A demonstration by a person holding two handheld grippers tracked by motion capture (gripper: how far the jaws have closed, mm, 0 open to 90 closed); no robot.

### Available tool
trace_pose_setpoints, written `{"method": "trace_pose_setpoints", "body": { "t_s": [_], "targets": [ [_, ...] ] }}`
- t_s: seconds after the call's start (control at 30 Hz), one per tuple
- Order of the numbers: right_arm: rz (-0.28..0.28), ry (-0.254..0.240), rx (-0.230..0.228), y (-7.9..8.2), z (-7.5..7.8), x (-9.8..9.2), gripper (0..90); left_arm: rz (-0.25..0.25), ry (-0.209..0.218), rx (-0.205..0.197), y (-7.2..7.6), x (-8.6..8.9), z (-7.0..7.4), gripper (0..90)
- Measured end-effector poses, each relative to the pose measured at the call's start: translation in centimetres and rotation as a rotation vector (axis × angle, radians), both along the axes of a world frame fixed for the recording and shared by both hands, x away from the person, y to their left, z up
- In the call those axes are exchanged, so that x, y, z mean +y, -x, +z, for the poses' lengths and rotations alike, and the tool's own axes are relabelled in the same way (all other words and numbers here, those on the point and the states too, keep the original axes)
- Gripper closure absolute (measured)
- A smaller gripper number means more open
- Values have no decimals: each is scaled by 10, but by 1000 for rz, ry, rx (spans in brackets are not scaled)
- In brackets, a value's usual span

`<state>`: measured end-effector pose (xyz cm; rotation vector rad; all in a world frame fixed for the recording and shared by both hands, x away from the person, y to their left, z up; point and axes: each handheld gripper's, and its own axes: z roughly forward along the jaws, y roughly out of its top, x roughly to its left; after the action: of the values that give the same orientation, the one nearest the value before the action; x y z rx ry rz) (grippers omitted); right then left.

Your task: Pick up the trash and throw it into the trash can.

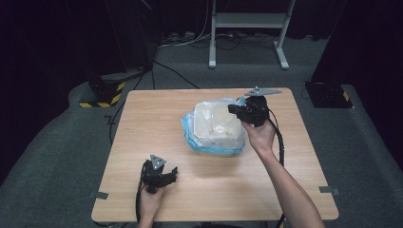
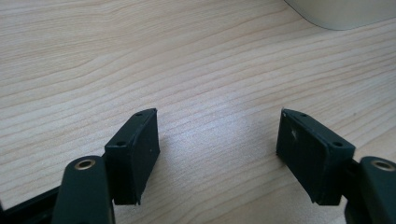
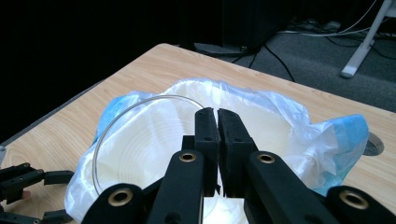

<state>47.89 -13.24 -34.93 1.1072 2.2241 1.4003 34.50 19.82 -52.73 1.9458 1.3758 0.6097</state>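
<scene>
- A light wooden desk (image 1: 142, 142) stands on grey carpet, with dark curtains around it and a white metal stand (image 1: 247, 21) on the floor beyond its far edge.
- A white tub (image 1: 216, 124) lined with a thin plastic bag (image 1: 190, 128) sits a little right of the desk's middle, nearer the far edge than the near one; the bag is clear to milky white with blue parts, and it spills over the tub's rim on every side.
- In the right gripper view a clear round disc (image 3: 135, 140) leans inside the tub, its thin rim curving up along the bag's left side.
- The right gripper (image 1: 234, 110) is over the tub's far right corner, held by a hand that comes in from the desk's near right. Its jaws are pressed together — whether they pinch the disc or a fold of bag cannot be told, since the tips lie in front of both.
- The left gripper (image 1: 172, 175) rests low near the desk's near edge, left of centre and well apart from the tub. Its jaws stand wide apart with bare wood between them; a pale curved edge of the tub shows at the top right of the left gripper view.
- Black cables trail from both grippers toward the near edge.
</scene>
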Motion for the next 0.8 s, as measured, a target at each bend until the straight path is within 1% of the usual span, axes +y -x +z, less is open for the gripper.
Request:
{"method": "trace_pose_setpoints", "body": {
  "t_s": [0.37, 0.57, 0.6, 0.8],
  "targets": [
    [-21, 3, 25, -7, -12, -2, 855, 1, 0, -2, 0, 0, 0, 294],
    [-34, -4, 28, -8, -18, -6, 783, 3, 2, -3, 0, 0, 0, 294],
    [-35, -6, 32, -8, -18, -7, 759, 3, 1, -3, 0, 0, 0, 294],
    [-43, -28, 7, -2, -16, -15, 666, 1, -1, -1, 0, 0, 0, 294]
  ]
}}
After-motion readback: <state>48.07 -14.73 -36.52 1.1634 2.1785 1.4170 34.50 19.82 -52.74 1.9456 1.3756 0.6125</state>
